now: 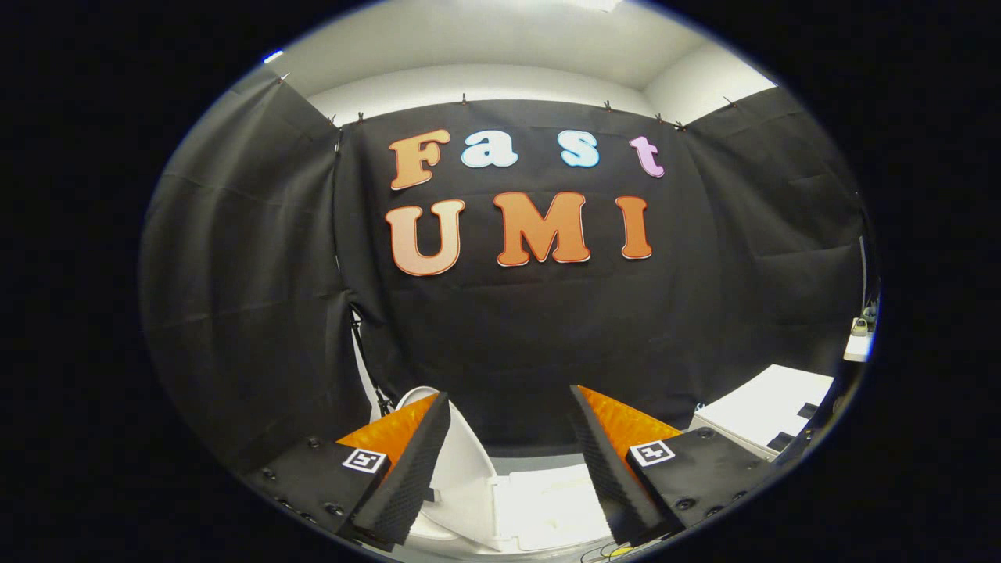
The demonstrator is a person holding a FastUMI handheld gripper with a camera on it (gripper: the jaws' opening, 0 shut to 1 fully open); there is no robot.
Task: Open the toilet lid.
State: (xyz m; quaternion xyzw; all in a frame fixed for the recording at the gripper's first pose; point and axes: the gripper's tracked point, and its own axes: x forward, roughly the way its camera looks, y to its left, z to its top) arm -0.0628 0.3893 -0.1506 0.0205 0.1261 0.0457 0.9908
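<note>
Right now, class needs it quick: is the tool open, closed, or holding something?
Tool: open, fingers spread apart and holding nothing, with the white toilet seen between and beyond them.

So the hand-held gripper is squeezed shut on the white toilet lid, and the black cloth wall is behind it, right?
Not quite. In the gripper view the hand-held gripper is open, fingers apart and holding nothing; the white toilet lid shows between them. The black cloth wall is indeed behind.
</note>
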